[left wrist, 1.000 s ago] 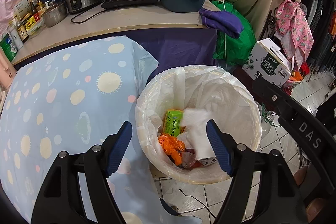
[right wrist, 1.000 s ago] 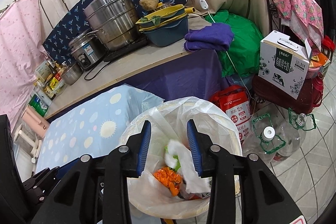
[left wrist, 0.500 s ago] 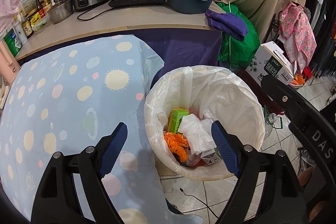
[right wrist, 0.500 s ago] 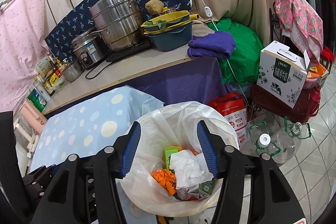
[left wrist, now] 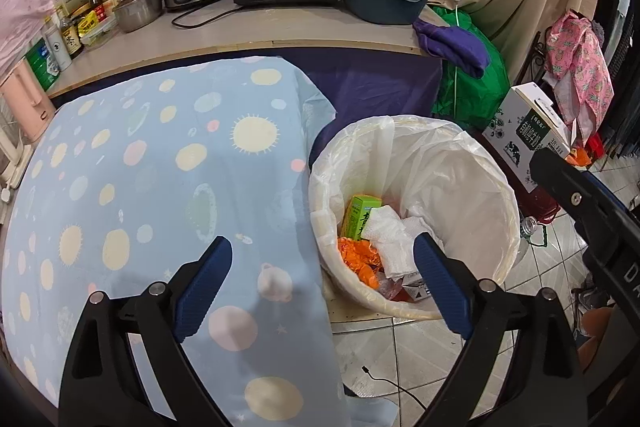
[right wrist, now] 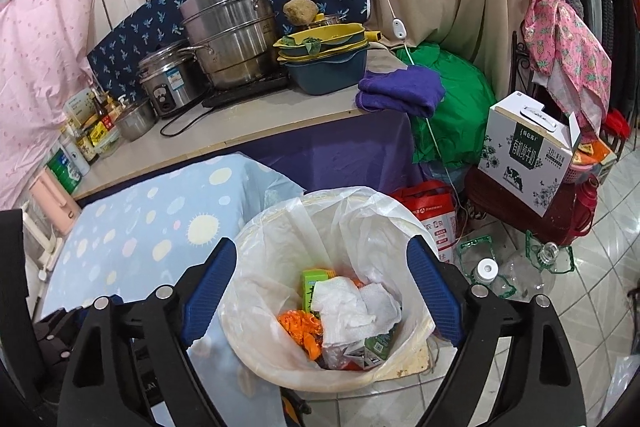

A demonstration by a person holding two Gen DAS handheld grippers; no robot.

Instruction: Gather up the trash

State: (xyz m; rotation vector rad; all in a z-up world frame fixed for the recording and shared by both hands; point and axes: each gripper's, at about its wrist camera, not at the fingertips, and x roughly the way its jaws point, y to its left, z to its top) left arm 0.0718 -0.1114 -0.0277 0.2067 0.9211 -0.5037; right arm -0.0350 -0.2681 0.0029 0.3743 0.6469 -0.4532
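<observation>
While both hand-held tools hang above the floor-side corner of the table, the left gripper (left wrist: pixel 322 277) stands spread wide with nothing between its blue-padded fingers (left wrist: pixel 204 275), one finger over the pale blue tablecloth with sun and dot print (left wrist: pixel 160 167) and the other over the bin's near rim. Beside that cloth's hanging edge sits the round bin lined with a translucent white plastic bag (left wrist: pixel 460 163), standing on the tiled floor. Inside it lies the crumpled white paper towel (left wrist: pixel 390 235), resting on top of the other rubbish: a green drink carton (left wrist: pixel 358 213) stands upright against the liner behind it, and a bunch of orange wrapper (left wrist: pixel 358 261) lies just beside it on the table side.

From the right wrist, the right gripper (right wrist: pixel 322 291) is likewise spread wide and empty, its blue pads (right wrist: pixel 208 287) framing the lined bin (right wrist: pixel 360 211) from above. The paper towel (right wrist: pixel 354 309) shows between them, touching the green carton (right wrist: pixel 310 283) and the orange wrapper (right wrist: pixel 302 327), with a small printed carton (right wrist: pixel 372 345) partly under it
</observation>
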